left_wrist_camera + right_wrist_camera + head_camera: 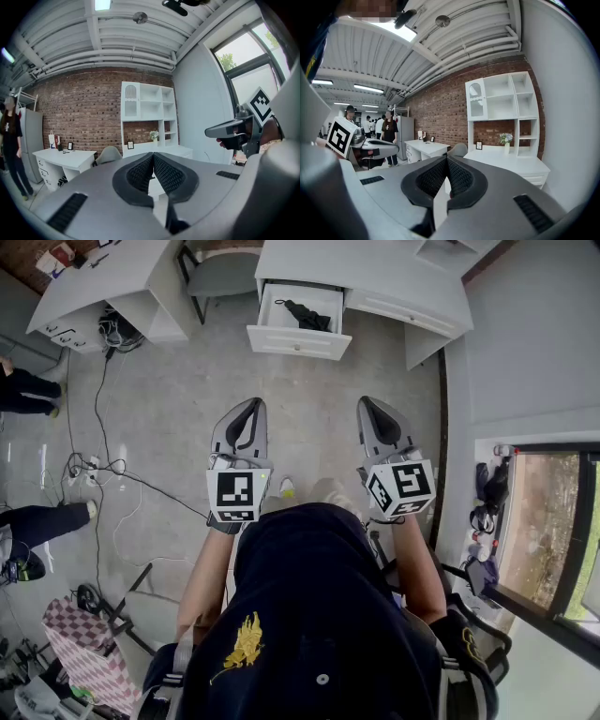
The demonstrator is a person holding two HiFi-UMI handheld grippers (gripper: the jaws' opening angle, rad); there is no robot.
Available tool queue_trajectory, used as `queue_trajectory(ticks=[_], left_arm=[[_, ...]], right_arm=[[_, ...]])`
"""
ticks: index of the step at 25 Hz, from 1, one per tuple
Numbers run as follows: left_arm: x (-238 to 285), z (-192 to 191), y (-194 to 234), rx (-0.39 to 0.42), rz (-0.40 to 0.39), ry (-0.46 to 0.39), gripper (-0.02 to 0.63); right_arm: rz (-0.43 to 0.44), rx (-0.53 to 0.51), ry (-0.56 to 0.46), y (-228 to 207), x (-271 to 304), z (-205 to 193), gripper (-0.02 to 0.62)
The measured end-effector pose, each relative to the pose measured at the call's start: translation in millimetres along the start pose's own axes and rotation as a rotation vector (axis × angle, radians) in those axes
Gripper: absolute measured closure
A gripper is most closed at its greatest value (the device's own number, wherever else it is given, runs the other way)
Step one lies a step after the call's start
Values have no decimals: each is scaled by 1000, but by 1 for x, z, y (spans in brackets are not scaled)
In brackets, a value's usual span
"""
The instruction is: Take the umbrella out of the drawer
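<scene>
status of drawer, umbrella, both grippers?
drawer: open
umbrella: folded, lying in the drawer
left gripper: shut, empty
right gripper: shut, empty

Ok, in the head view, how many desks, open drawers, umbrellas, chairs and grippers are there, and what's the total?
Desks: 2
Open drawers: 1
Umbrellas: 1
Chairs: 1
Grippers: 2
Total: 7
</scene>
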State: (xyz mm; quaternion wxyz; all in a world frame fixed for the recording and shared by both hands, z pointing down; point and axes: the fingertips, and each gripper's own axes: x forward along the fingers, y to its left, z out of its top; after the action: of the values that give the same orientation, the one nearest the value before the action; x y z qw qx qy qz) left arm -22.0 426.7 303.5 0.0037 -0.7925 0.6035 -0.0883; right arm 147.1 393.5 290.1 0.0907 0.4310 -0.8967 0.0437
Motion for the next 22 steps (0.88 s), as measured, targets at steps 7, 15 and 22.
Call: queue_trajectory(ticks=[7,15,22], left_arm=[[-6,-6,0,17,-22,11,586],[3,1,6,35,-22,-5,587],[3,0,11,29,-20,-4,586]], right_arm=[[-33,-3,-23,7,2,7,570],[-47,-4,-30,4,8,11,569],[-40,0,-39,6,12,14,569]])
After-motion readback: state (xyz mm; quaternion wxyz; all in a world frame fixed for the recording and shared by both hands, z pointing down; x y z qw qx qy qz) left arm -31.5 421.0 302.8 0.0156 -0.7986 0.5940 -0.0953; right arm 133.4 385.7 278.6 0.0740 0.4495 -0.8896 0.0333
